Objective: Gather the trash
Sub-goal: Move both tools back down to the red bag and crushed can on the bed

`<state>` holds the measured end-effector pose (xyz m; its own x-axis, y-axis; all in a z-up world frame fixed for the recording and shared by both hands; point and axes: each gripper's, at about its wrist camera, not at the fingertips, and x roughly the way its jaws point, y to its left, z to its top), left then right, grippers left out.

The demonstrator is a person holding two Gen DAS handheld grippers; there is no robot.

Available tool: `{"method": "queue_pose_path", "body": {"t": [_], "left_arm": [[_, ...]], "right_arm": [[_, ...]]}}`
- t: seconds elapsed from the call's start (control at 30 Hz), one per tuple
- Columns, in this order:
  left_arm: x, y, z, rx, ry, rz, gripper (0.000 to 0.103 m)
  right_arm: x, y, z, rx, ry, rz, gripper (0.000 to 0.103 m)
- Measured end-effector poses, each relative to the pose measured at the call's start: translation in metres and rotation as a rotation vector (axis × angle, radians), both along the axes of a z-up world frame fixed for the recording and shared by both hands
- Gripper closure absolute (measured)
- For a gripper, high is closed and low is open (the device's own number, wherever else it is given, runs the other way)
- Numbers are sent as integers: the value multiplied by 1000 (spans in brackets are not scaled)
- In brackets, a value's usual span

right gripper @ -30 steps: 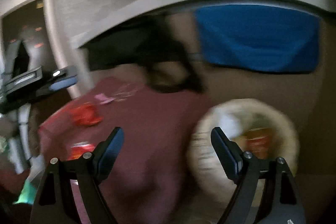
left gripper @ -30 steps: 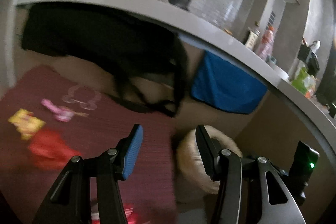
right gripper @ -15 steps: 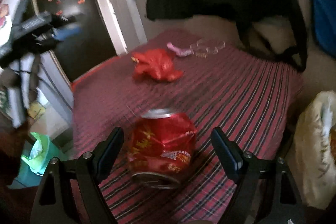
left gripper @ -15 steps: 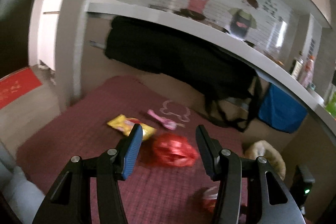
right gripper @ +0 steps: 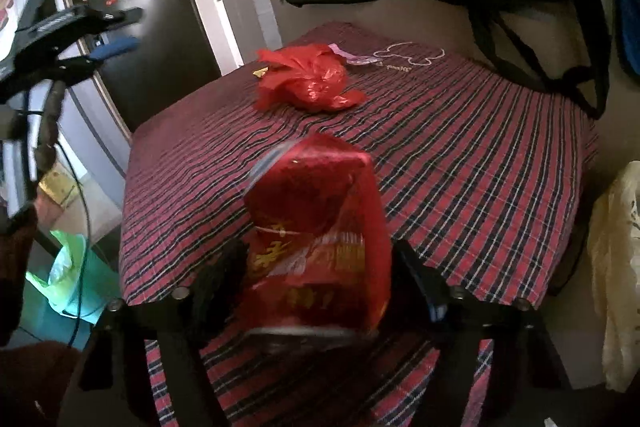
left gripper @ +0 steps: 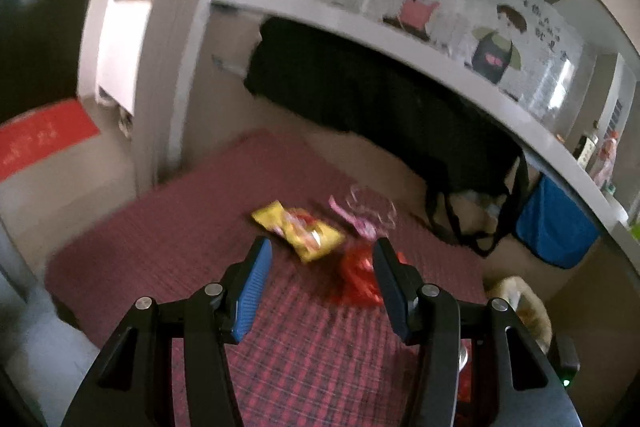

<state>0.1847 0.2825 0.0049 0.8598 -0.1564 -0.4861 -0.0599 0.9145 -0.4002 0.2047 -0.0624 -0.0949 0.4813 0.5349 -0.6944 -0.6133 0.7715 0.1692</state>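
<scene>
Left wrist: my left claw [left gripper: 320,259] hangs released above the plaid surface [left gripper: 304,359]; the crumpled red bag [left gripper: 356,275] lies just ahead-right, the yellow snack wrapper [left gripper: 304,231] beyond. Right wrist: my right claw [right gripper: 320,267] is clenched on the crushed red can [right gripper: 320,227], upright, near the surface's front edge; a pale trash bag [right gripper: 616,267] hangs right.

One red can [right gripper: 316,227], one red bag [right gripper: 308,79], one yellow wrapper [left gripper: 304,233]

Dented glossy metal can [right gripper: 316,235]; crinkled shiny plastic bag [right gripper: 308,79]; matt woven plaid cloth [right gripper: 480,167]
</scene>
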Motion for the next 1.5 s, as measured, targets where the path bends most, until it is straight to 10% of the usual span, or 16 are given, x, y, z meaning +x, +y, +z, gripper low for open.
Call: {"method": "queue_pose_path", "body": {"t": [0.5, 0.9, 1.07, 1.13, 1.17, 1.5], "left_arm": [[159, -44, -69, -223, 157, -182, 47], [273, -31, -117, -241, 355, -66, 47], [287, -42, -117, -217, 369, -53, 52], [285, -43, -119, -226, 380, -65, 94], [283, -44, -120, -221, 385, -72, 99], [185, -40, -84, -118, 244, -185, 102]], "right_arm": [[26, -54, -4, 153, 53, -123, 41], [35, -57, -8, 186, 73, -123, 30], [32, -46, -9, 124, 31, -107, 29], [30, -43, -9, 108, 24, -108, 29], [28, -44, -9, 105, 23, -108, 29], [26, -42, -2, 82, 6, -124, 28]]}}
